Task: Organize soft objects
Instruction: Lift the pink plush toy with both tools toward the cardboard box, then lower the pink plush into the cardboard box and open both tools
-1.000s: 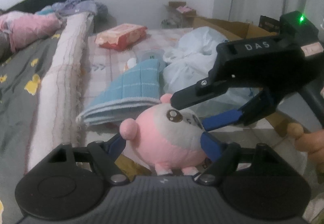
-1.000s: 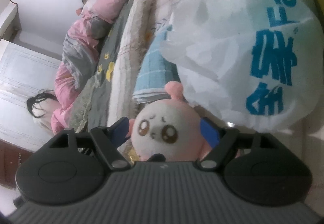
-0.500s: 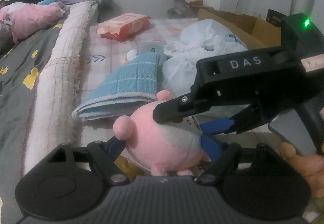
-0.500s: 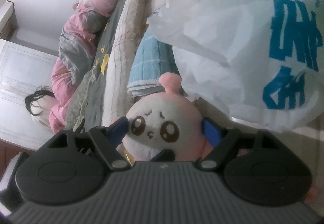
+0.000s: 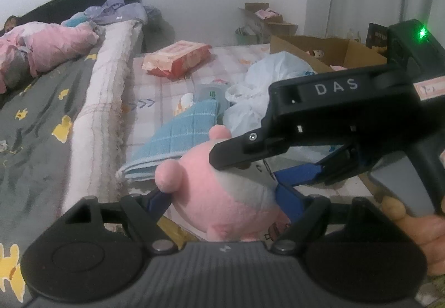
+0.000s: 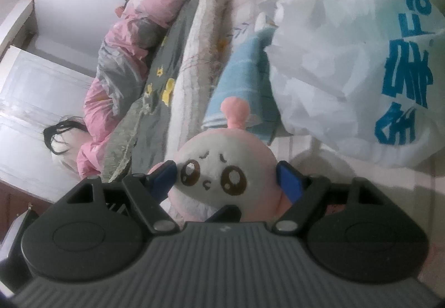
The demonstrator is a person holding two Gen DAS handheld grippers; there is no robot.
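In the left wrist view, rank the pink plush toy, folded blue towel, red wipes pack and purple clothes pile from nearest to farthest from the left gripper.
1. Pink plush toy, between the left gripper fingers.
2. Folded blue towel, just behind the toy.
3. Red wipes pack, farther up the mat.
4. Purple clothes pile, by the headboard.

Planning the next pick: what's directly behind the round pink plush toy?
Behind the round pink plush toy lies a folded blue checked towel, with a white plastic bag beside it. What is under the towel is hidden.

One plush toy [image 5: 222,196], one blue towel [image 5: 180,138], one plastic bag [image 6: 347,57], two tools.
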